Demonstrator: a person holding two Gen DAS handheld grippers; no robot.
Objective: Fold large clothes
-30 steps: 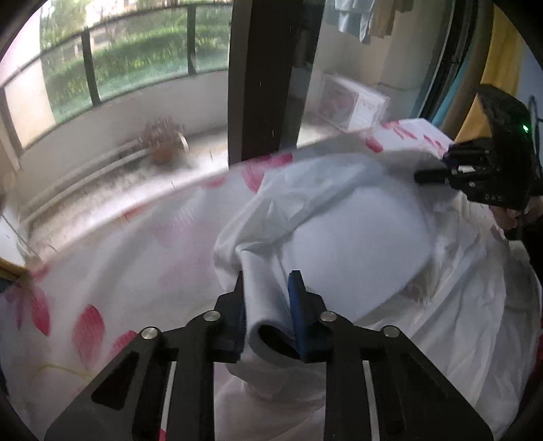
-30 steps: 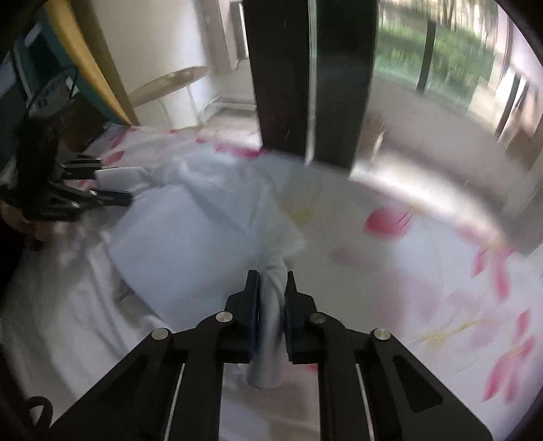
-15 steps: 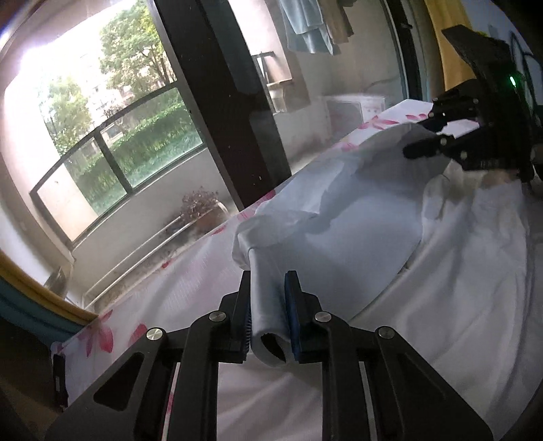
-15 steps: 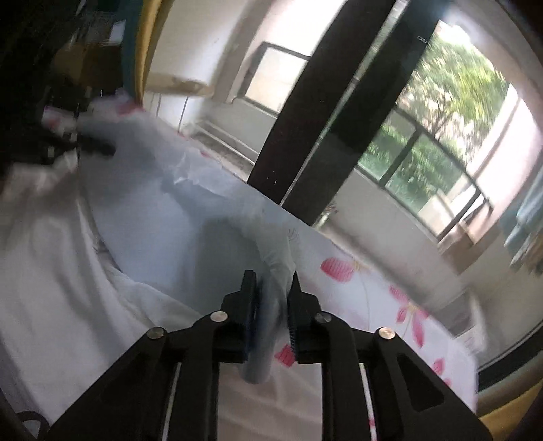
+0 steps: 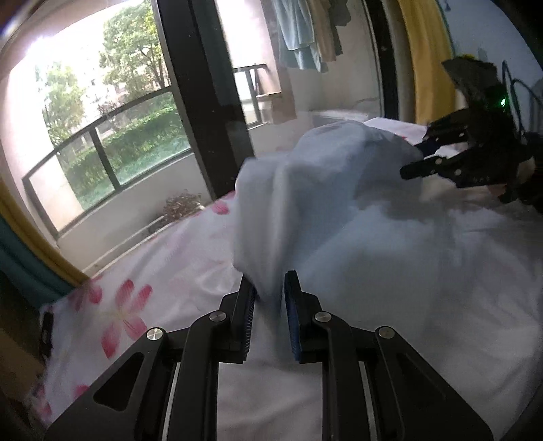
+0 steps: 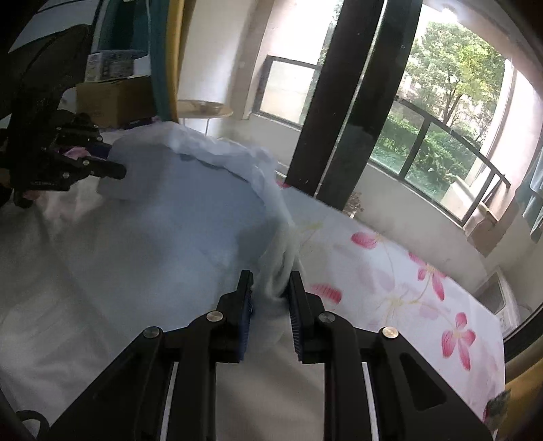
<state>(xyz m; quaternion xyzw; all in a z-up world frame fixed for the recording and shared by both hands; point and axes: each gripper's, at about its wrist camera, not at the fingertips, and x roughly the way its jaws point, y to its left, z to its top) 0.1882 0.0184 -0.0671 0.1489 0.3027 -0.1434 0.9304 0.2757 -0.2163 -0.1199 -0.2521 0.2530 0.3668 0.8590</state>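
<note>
A large white garment (image 5: pixel 339 203) lies on a bed, its far part lifted into a tent between both grippers. My left gripper (image 5: pixel 268 278) is shut on a bunched edge of it. The right wrist view shows the same cloth (image 6: pixel 169 220) running down into my right gripper (image 6: pixel 269 278), which is shut on a twisted strand. Each gripper appears in the other's view: the right gripper (image 5: pixel 415 156) at the cloth's far right corner, the left gripper (image 6: pixel 113 159) at its far left corner. Motion blurs the cloth near the pads.
The bed sheet (image 5: pixel 135 288) is white with pink flowers and ends at a black window post (image 5: pixel 210 101) and a balcony. A yellow curtain (image 5: pixel 427 61) and hanging clothes (image 5: pixel 305 30) are at the back. A cardboard box (image 6: pixel 112 101) and round table (image 6: pixel 203 108) stand behind the bed.
Both grippers have swept sideways and rolled, carrying the garment's edge up and over the rest of it. The right jaws stand wider apart than a second ago, with cloth still between them.
</note>
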